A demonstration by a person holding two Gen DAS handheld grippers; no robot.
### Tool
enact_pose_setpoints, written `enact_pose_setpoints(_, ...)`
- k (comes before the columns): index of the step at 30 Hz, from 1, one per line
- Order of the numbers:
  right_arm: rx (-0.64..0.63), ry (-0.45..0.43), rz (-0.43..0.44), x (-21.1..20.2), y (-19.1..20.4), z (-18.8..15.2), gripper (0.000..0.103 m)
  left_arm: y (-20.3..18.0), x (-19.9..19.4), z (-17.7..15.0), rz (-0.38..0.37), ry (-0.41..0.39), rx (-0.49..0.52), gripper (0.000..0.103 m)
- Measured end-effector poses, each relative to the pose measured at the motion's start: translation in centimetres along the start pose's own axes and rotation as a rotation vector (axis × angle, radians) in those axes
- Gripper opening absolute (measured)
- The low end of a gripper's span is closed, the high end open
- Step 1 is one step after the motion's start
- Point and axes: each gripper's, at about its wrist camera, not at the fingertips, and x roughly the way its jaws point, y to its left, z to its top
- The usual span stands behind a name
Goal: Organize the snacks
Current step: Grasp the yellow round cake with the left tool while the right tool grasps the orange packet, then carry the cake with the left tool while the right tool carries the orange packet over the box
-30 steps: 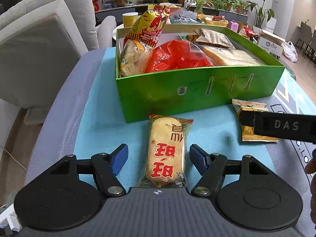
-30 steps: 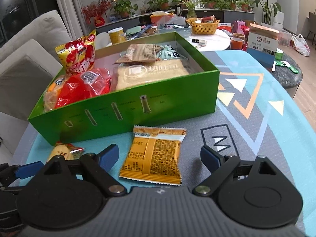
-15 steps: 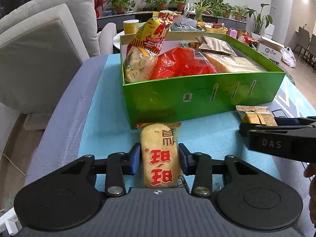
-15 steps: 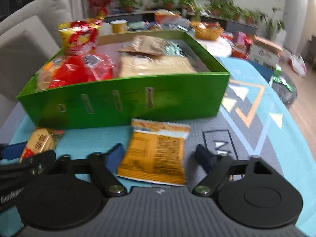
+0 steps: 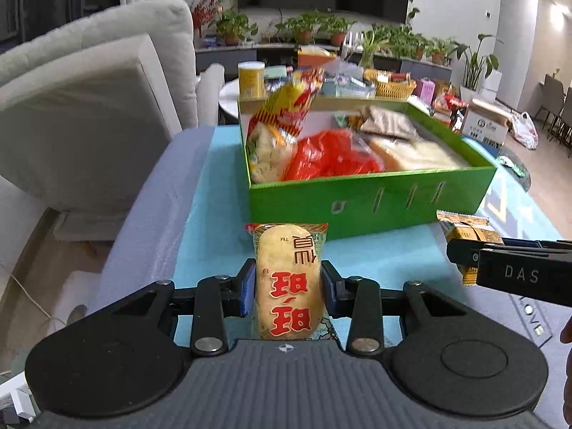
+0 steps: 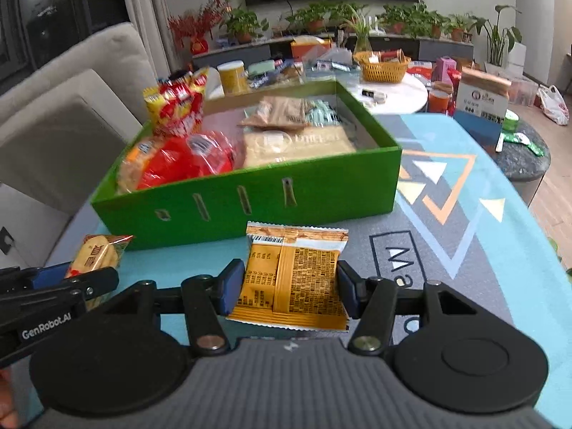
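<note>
Both grippers, left and right, have lifted, angled downward.

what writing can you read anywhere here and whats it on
"DAS": side of the right hand-held gripper.
"GenRobot.AI": side of the left hand-held gripper.
"TM": rice cracker packet, beside large red Chinese characters.
"Ma", cut off: table mat.
Orange snack packet: barcode and fine print, too small to read.
Green box: no text.
White carton: print too blurred.
</note>
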Motion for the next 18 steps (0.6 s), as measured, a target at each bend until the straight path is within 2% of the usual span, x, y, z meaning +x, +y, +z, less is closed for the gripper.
enact_pose_setpoints(8, 0.004, -0.106, 0.034, -4.0, -0.1, 1.0, 0.060, -1.0, -3.6, 0.8, -0.020, -0.078, 0.016, 0.034)
enact_pose_setpoints(14, -0.003, -0.168, 0.076, -5.7, -0.1, 2.3, 0.060, -2.1, -5.5, 2.4, -0.036, -0.138, 0.036, 0.035)
enact_pose_setpoints(18, -0.010, -0.206, 0.075, -6.4, -0.4, 3.2, 0.060, -2.6, -6.2, 3.7, -0.038, -0.176, 0.050, 0.035)
